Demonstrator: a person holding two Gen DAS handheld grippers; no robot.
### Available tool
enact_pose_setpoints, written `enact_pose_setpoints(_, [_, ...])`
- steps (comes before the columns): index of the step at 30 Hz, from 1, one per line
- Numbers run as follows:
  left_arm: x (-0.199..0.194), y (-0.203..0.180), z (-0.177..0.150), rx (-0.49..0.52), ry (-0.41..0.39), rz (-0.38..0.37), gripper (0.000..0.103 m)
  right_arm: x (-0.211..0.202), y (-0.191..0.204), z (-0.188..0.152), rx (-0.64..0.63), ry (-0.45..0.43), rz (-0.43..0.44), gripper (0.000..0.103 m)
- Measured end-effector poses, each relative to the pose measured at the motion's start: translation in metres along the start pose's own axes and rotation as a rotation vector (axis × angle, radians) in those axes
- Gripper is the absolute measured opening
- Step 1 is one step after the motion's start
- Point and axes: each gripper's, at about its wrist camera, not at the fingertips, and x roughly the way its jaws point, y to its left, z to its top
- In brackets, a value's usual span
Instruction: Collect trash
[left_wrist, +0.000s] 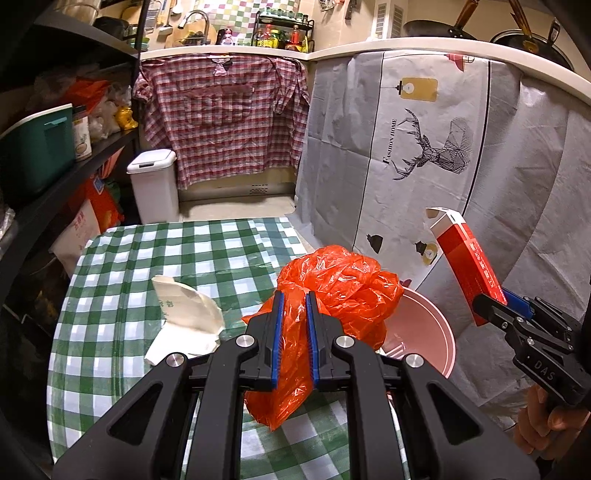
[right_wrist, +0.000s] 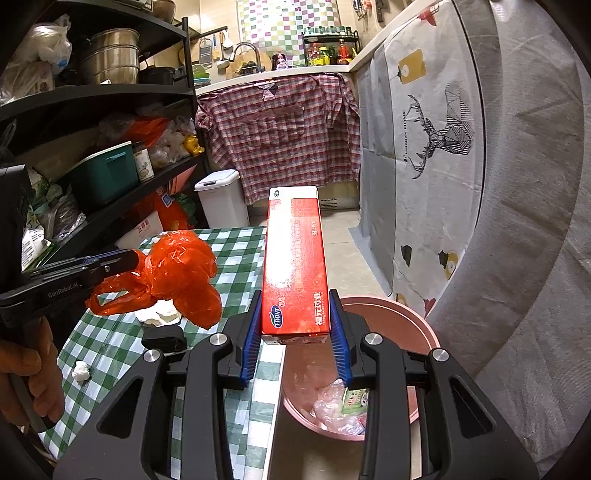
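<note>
My left gripper (left_wrist: 294, 306) is shut on a crumpled orange plastic bag (left_wrist: 343, 284), which hangs above the right edge of the green checked table (left_wrist: 147, 258); the same bag (right_wrist: 177, 273) shows in the right wrist view with the left gripper (right_wrist: 125, 264) pinching its handle. My right gripper (right_wrist: 295, 314) is shut on a long red and white carton (right_wrist: 295, 258), held over the pink bin (right_wrist: 406, 314). In the left wrist view that carton (left_wrist: 465, 262) sticks up from the right gripper (left_wrist: 493, 308) beside the pink bin (left_wrist: 428, 332).
Crumpled white paper (left_wrist: 188, 317) lies on the table, with a small white wad (right_wrist: 80, 370) and a black object (right_wrist: 164, 339) nearer the front. The bin holds plastic wrappers (right_wrist: 340, 406). A white lidded bin (left_wrist: 153, 184) stands beyond, dark shelves (left_wrist: 55, 155) left, a cloth-draped counter (left_wrist: 424, 147) right.
</note>
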Motion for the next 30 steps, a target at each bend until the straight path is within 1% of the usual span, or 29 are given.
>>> enact_pose_setpoints(10, [0.014, -0.022, 0.0, 0.017, 0.011, -0.024, 0.011, -0.003, -0.02, -0.001, 0.016, 0.0, -0.03, 0.034])
enact_pose_setpoints(18, [0.024, -0.033, -0.002, 0.03, 0.024, -0.037, 0.011, -0.004, -0.039, -0.002, 0.038, 0.003, -0.062, 0.034])
enact_pose_setpoints(30, [0.038, -0.053, 0.0, 0.032, 0.037, -0.058, 0.011, 0.0, -0.054, -0.006, 0.061, 0.013, -0.109, 0.034])
